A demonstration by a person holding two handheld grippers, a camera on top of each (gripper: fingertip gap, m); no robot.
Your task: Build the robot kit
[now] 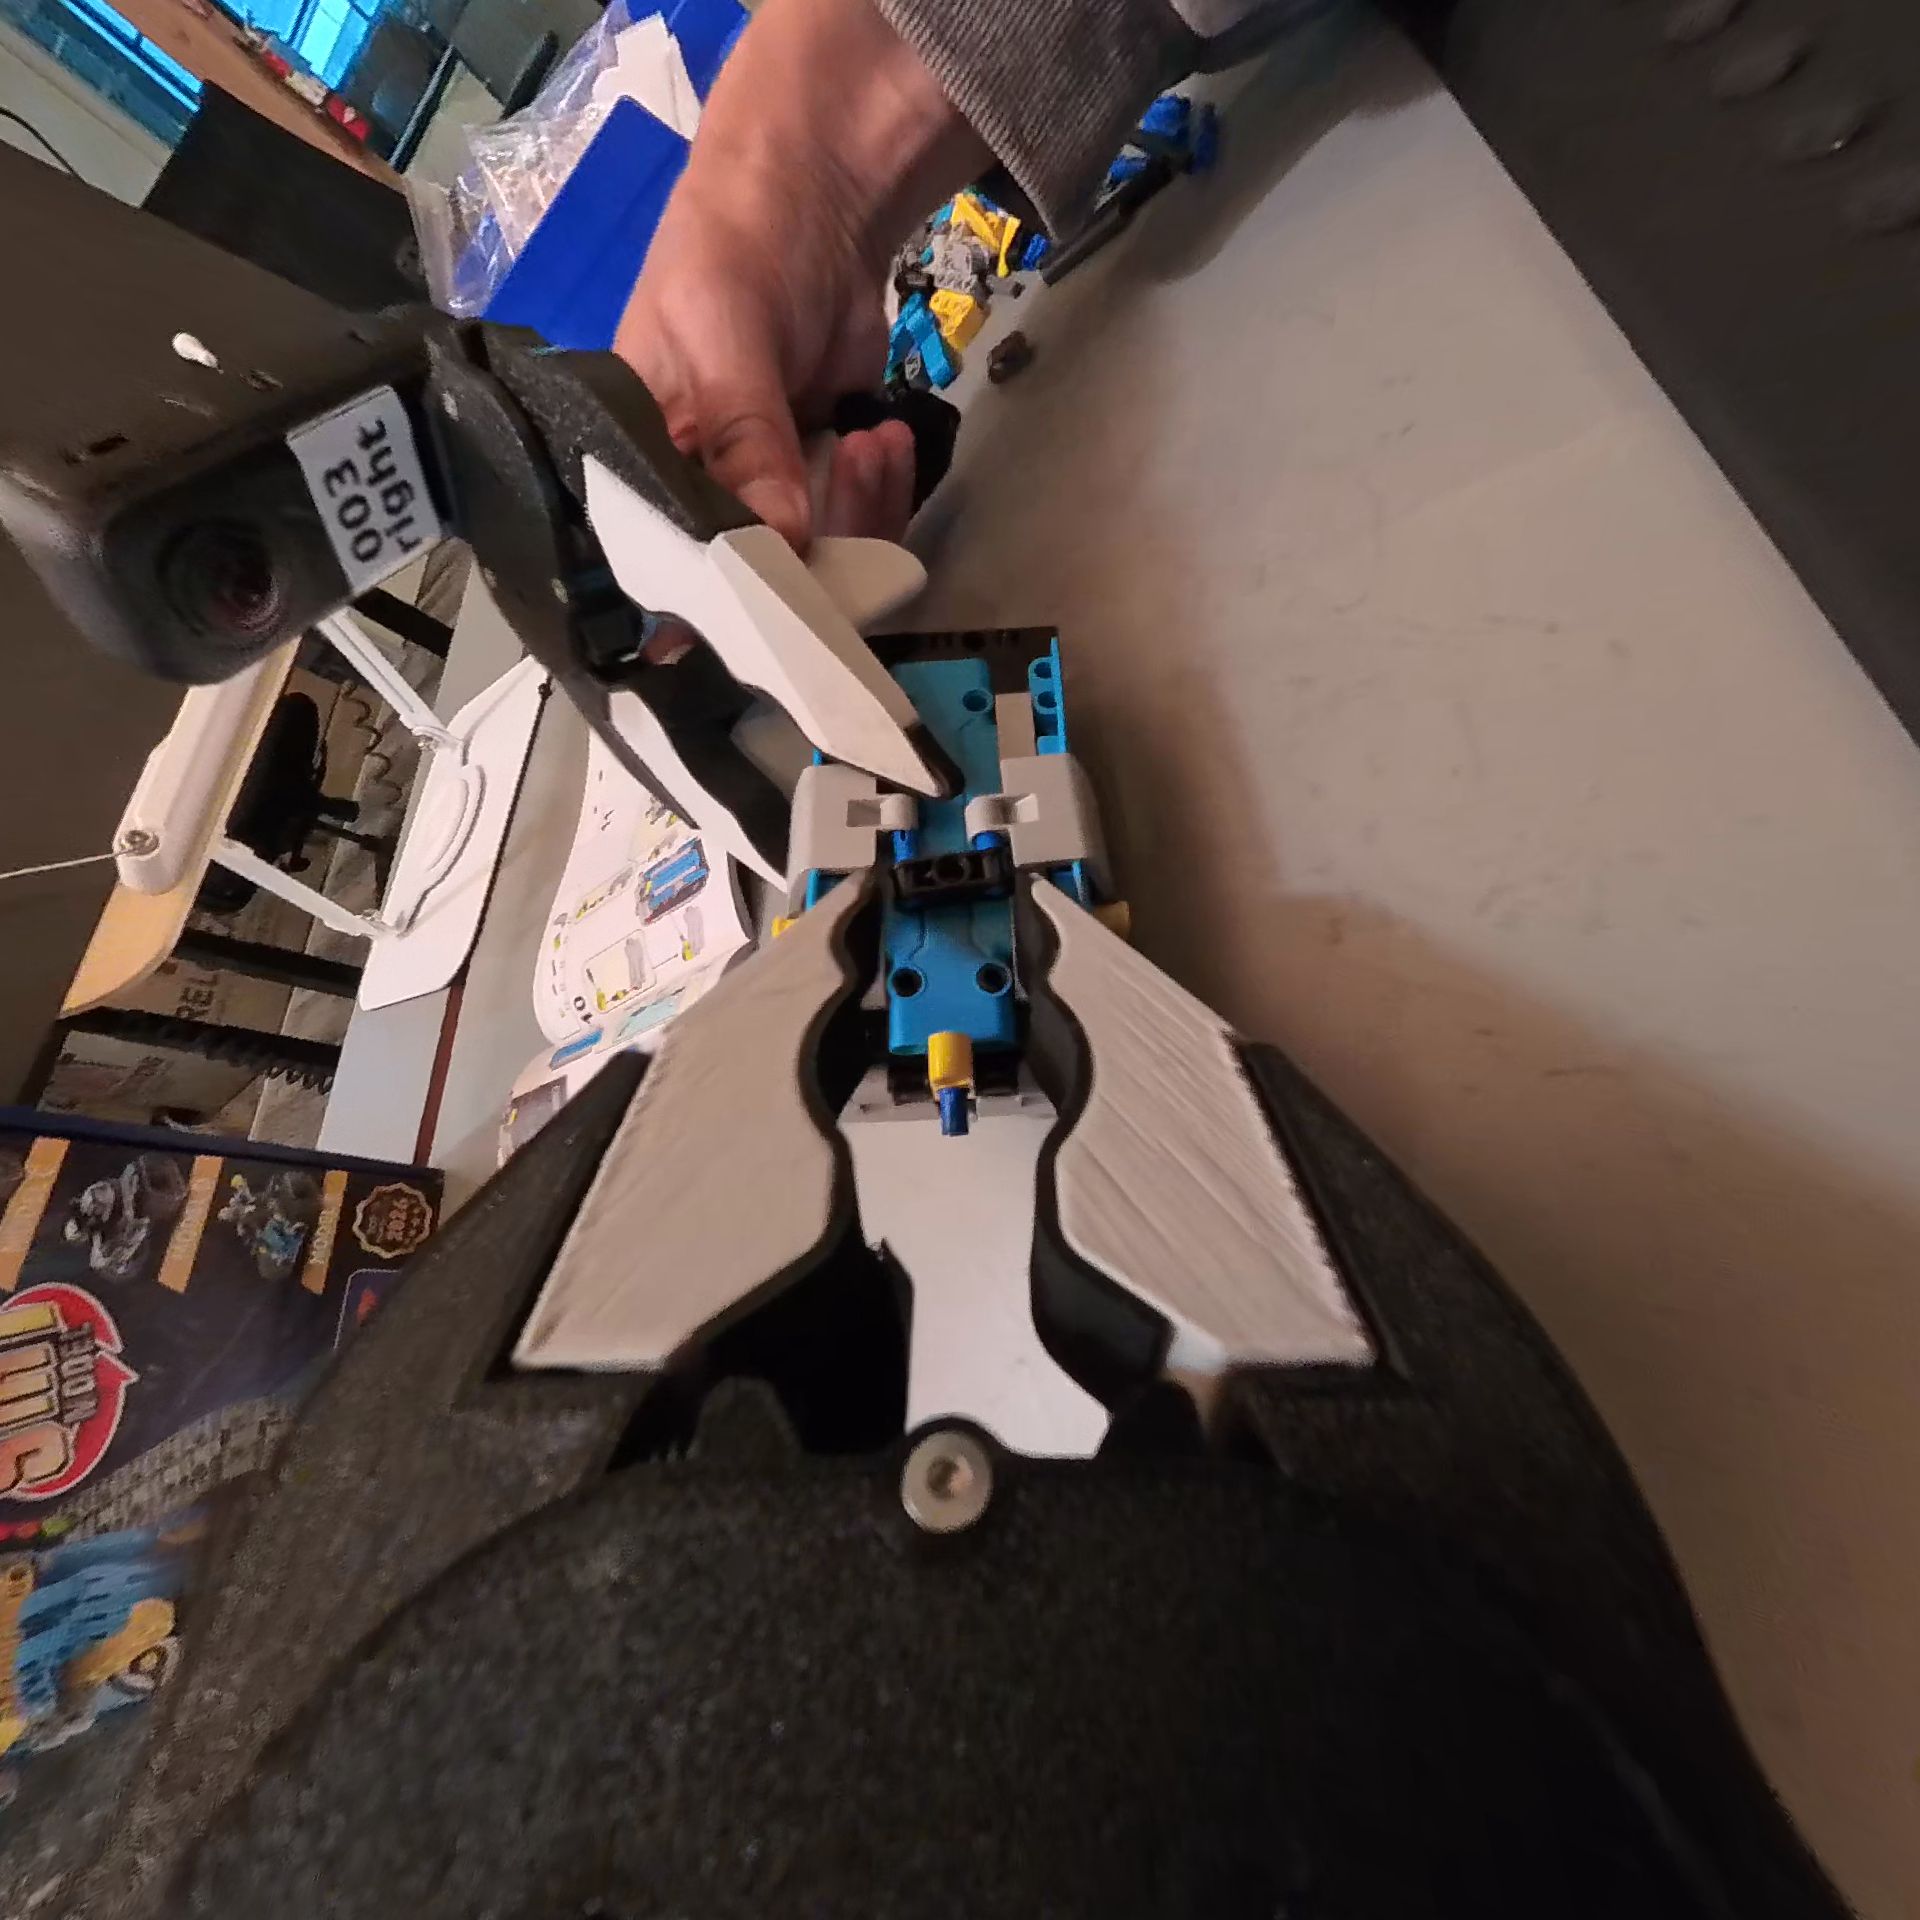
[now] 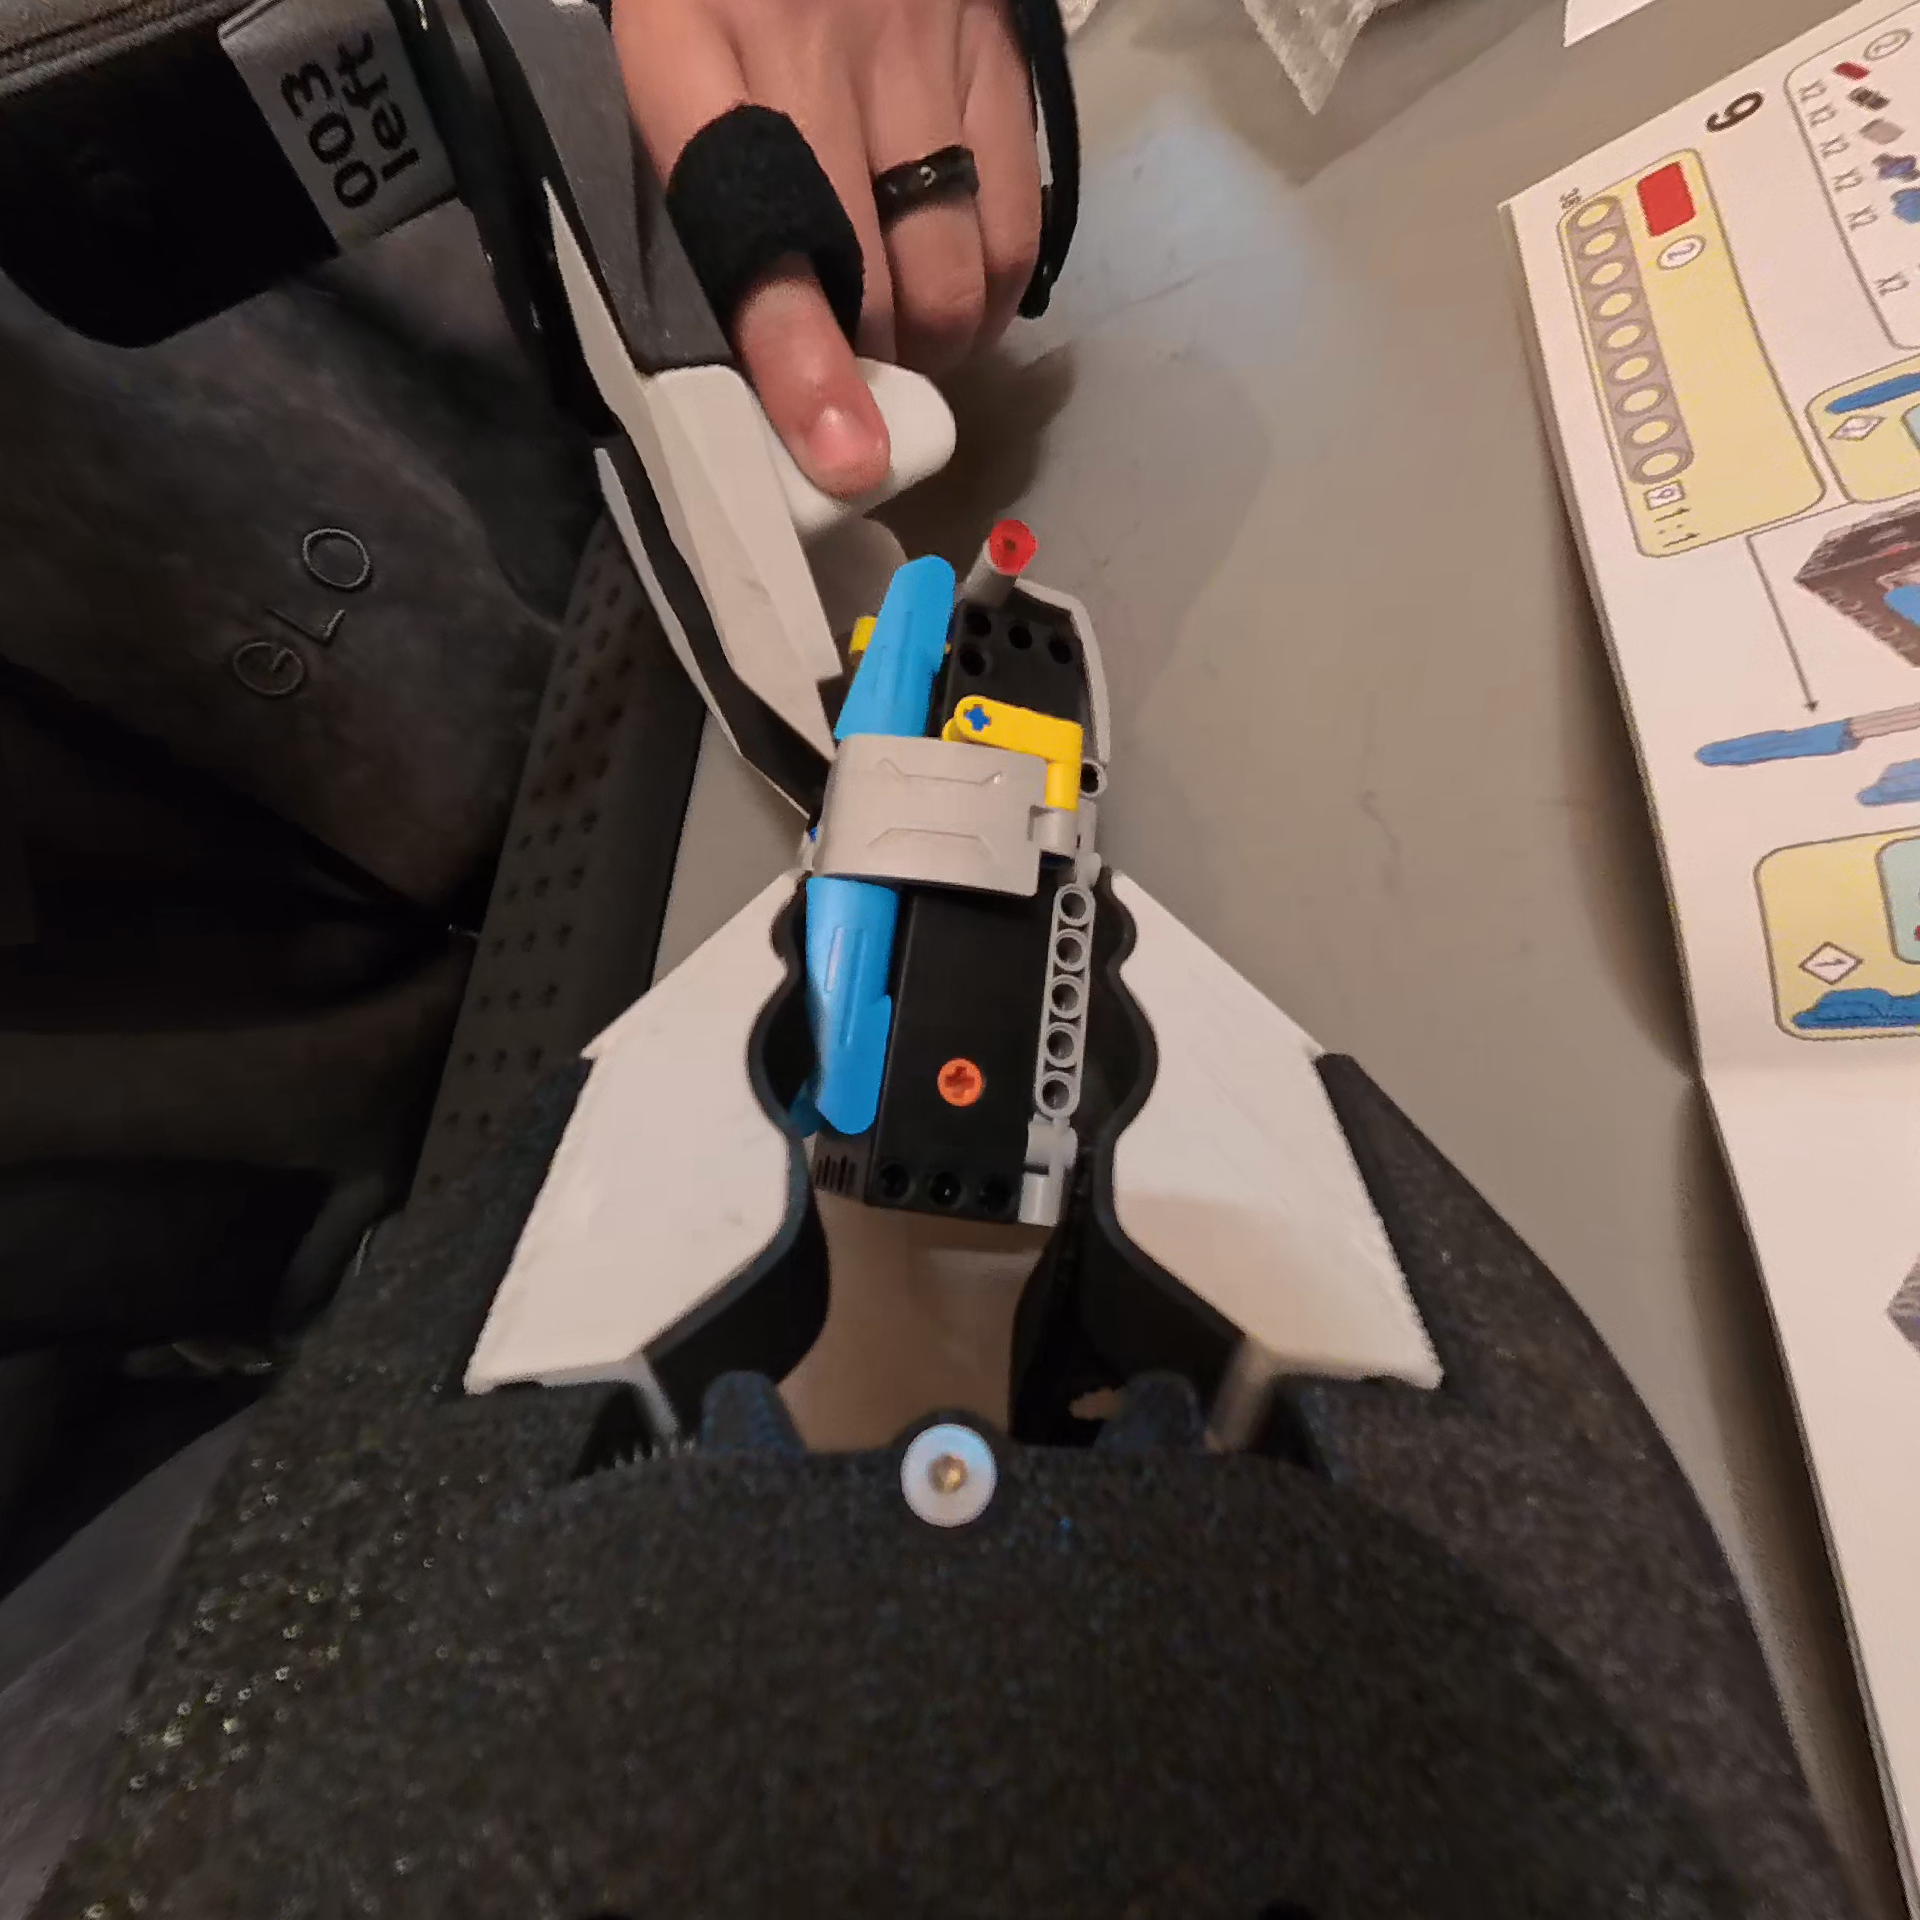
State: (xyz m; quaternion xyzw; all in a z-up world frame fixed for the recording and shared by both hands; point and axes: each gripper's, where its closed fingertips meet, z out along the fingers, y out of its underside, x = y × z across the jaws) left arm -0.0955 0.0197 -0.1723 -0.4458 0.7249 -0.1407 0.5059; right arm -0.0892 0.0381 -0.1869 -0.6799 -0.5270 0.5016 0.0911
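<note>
A brick model (image 1: 951, 935) of blue, grey and black parts, with a yellow pin at its near end, sits just above the pale table (image 1: 1403, 675). My left gripper (image 1: 951, 883) is shut on its sides. My right gripper (image 1: 894, 790) comes in from the upper left and its fingertips (image 1: 920, 753) touch the model's top by a grey clip. In the right wrist view the model (image 2: 956, 1039) shows a black block, a blue panel, a grey plate and a yellow piece. My right gripper (image 2: 951, 883) is shut on it. The left gripper (image 2: 821, 748) meets its far left side.
An open instruction booklet (image 2: 1766, 623) lies right of the model; it also shows in the left wrist view (image 1: 634, 935). A picture box (image 1: 156, 1299) lies at the left. Loose bricks (image 1: 956, 281) and a blue bin (image 1: 592, 229) lie beyond. Dark fabric (image 2: 260, 623) fills the left. My left and right fingertips are right by each other.
</note>
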